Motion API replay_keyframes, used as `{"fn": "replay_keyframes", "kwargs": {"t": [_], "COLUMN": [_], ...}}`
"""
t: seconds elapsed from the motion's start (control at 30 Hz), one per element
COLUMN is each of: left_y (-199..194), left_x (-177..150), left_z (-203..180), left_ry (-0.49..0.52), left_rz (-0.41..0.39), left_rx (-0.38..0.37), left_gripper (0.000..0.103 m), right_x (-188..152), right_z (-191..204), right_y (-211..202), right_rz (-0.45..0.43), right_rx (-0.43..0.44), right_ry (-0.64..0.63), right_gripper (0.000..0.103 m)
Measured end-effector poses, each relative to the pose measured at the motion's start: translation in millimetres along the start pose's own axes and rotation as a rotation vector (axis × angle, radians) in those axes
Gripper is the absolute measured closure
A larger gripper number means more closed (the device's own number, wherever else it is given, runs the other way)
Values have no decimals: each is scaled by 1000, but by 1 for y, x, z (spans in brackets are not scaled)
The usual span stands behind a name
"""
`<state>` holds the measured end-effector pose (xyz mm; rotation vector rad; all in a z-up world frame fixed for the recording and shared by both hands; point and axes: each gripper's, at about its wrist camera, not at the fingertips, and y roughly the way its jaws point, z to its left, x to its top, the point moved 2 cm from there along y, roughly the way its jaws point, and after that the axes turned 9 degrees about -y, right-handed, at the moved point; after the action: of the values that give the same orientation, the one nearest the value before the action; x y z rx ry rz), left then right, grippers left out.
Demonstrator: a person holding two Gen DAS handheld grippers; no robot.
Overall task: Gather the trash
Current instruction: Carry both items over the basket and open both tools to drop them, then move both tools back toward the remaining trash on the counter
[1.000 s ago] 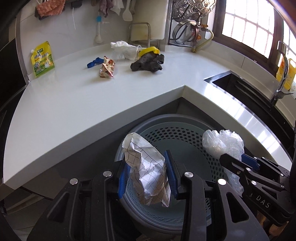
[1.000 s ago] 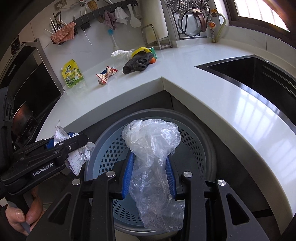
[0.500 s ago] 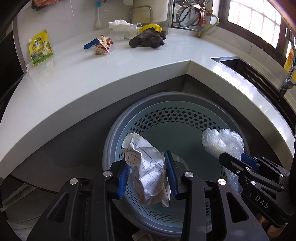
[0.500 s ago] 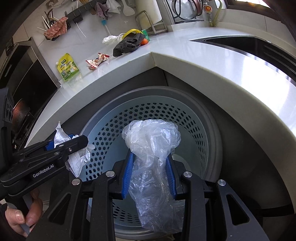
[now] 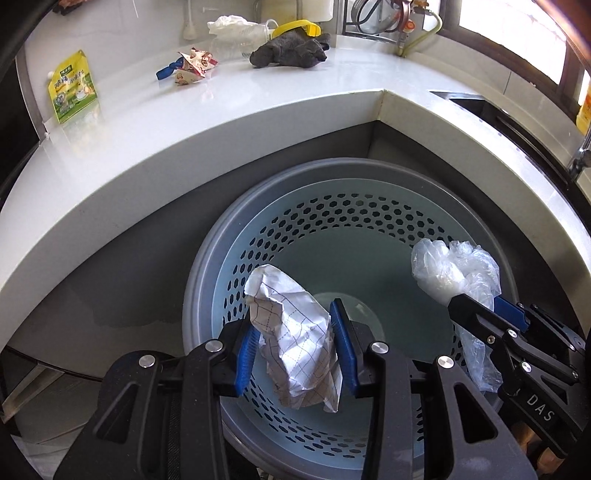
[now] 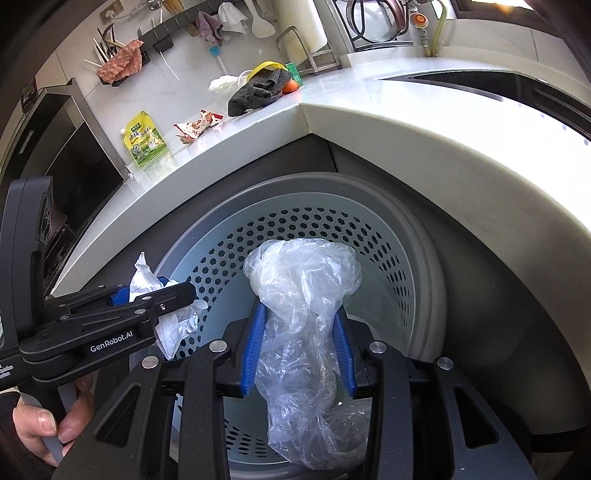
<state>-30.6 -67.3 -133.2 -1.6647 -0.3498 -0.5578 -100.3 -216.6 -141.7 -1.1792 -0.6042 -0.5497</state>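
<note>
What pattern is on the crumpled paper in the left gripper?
The crumpled paper is white with a thin dark grid, clearest in the left wrist view.

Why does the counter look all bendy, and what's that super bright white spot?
Left wrist view: the fisheye lens bows the straight counter edge into a curve; the window at top right is blown out white. Right wrist view: same bending, and daylight glares off the counter beside the sink. The plastic bag and crumpled paper stay sharp.

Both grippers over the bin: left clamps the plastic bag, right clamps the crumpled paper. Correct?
Swapped. The left gripper clamps the crumpled paper, as the left wrist view shows; the right gripper clamps the plastic bag, as the right wrist view shows. Both are over the bin.
</note>
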Motion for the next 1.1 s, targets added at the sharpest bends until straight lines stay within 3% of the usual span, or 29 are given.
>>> {"fn": "replay_keyframes", "kwargs": {"t": [0.17,0.33,1.1], "left_y": [1,-3,-10], "left_x": [1,1,4], "left_z": [-2,0,2], "left_ry": [3,-2,-14], "left_rz": [-5,-19,-39], "left_rx": [10,15,2], "left_gripper": [54,44,31], "right_x": [0,2,1], "right_z": [-1,-2,-3], "right_y": [-3,-7,-8], "right_rz": [-19,-51,-65], "right_rx": [4,-5,12], "right_ry": [-1,2,15], "right_gripper": [64,49,42]}}
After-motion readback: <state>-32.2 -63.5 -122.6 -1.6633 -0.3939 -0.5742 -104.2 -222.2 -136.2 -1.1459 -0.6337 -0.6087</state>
